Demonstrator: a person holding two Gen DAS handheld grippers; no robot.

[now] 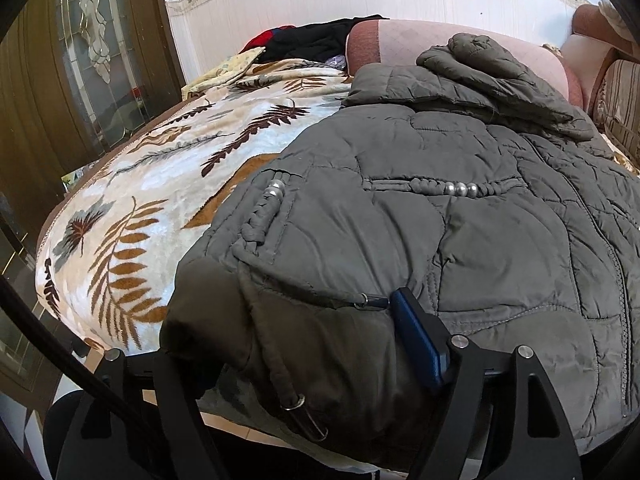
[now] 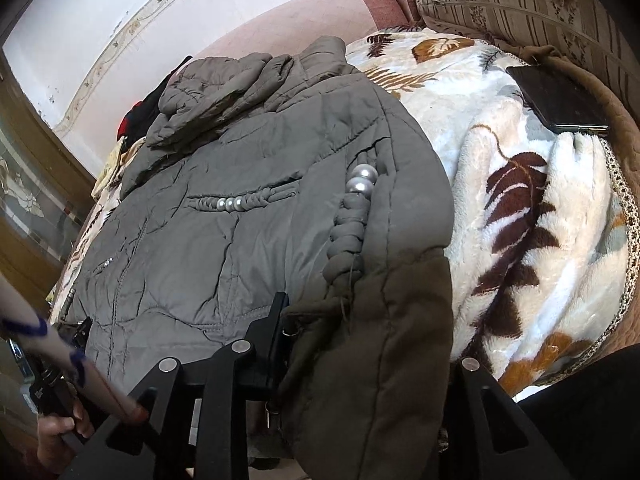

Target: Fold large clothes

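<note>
A grey quilted jacket (image 1: 460, 208) with braided trim and silver beads lies spread on a bed, its hood bunched at the far end. It also shows in the right wrist view (image 2: 240, 184). My left gripper (image 1: 316, 344) is shut on the jacket's dark ribbed hem at its near left corner; one blue-padded finger (image 1: 416, 340) shows, the other is hidden under cloth. My right gripper (image 2: 360, 344) is shut on the dark hem at the near right corner; the right finger is hidden by fabric.
A leaf-print fleece blanket (image 1: 160, 184) covers the bed. Dark clothes (image 1: 316, 40) lie by a pink bolster (image 1: 408, 40) at the far end. A black phone (image 2: 560, 100) rests on the blanket at right. A glazed wooden door (image 1: 80, 60) stands at left.
</note>
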